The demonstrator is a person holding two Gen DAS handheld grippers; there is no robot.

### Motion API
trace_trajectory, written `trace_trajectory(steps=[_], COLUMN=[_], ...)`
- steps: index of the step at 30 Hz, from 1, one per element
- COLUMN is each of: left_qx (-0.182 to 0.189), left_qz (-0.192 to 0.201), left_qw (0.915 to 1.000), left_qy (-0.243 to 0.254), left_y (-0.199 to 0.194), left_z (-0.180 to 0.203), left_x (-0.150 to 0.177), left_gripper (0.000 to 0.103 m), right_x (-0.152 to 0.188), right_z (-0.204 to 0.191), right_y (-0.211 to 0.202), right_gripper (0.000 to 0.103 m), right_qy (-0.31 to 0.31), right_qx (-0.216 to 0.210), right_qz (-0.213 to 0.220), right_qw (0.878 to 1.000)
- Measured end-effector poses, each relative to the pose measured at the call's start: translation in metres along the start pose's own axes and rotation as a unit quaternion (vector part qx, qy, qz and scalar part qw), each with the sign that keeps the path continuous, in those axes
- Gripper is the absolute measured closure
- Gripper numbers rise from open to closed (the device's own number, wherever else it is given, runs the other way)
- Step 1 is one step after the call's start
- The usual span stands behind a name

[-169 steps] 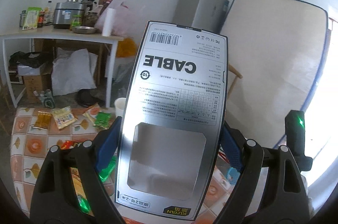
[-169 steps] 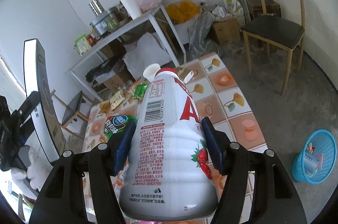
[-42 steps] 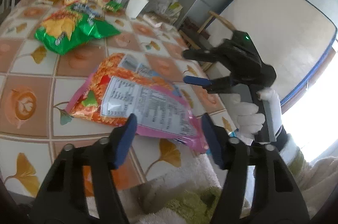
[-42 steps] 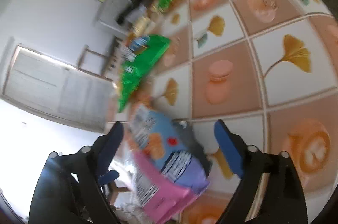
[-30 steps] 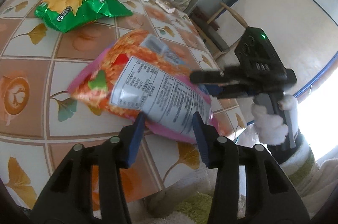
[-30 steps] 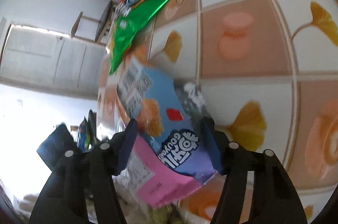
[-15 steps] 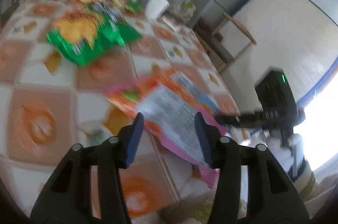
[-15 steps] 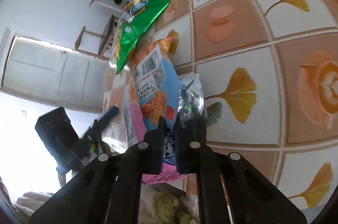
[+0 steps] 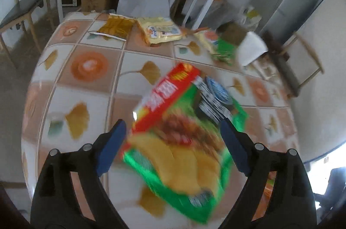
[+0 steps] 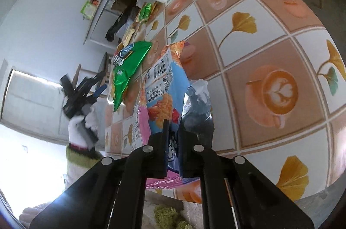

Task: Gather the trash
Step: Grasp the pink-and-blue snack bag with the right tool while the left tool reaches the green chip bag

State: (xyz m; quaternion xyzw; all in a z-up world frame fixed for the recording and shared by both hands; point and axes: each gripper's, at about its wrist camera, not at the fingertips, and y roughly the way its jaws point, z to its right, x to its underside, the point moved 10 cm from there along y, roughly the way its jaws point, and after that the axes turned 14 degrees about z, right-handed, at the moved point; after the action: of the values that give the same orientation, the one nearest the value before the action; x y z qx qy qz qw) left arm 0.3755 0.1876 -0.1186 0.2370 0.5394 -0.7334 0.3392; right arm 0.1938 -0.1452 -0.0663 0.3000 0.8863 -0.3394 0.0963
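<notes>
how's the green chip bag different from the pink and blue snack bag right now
The green chip bag lies flat on the tiled tabletop, while the pink and blue snack bag is held with its top end lifted. The right gripper is shut on the pink and blue snack bag; the left gripper is open, its fingers on either side of the green chip bag. The green chip bag is green, yellow and red; the other is pink, blue and orange. Both are crinkly foil packets.

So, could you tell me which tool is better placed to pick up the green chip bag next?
Left. The left tool is open with the green bag between its fingers; the right tool is shut on the pink bag.
</notes>
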Motion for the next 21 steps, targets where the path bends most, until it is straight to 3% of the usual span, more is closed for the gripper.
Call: trace_trajectory(steps=[4,5,6,13,16,21], left_qx=[-0.016,-0.020,-0.012,-0.047,-0.063,-0.063], left_qz=[-0.046,-0.054,-0.062,-0.066,-0.050,-0.031], left_qw=[0.9987,0.9980,0.9972,0.9907,0.9867,0.9857], left_qy=[0.014,0.027,0.038,0.109,0.141,0.154], left_y=[0.028,0.031,0.032,0.000,-0.020,-0.053], left_z=[-0.007,-0.006,-0.002,0.006,0.010,0.022], left_x=[0.006,0.011,0.015,0.061,0.079,0.111], left_gripper=[0.019,0.022,0.034,0.058,0.061,0.064], right_x=[0.002,0.002,0.001,-0.005,-0.008,-0.013], right_z=[0.004,0.004,0.003,-0.002,-0.005,-0.016], right_y=[0.000,0.000,0.001,-0.001,0.001,0.001], right_gripper=[0.096,0.096,0.096,0.096,0.096,0.096], right_qy=[0.011,0.012,0.012,0.000,-0.001,-0.015], right_qx=[0.001,0.002,0.002,0.006,0.005,0.002], right_qz=[0.002,0.003,0.004,0.016,0.023,0.041], right_qw=[1.000,1.000,1.000,1.000,1.000,0.999])
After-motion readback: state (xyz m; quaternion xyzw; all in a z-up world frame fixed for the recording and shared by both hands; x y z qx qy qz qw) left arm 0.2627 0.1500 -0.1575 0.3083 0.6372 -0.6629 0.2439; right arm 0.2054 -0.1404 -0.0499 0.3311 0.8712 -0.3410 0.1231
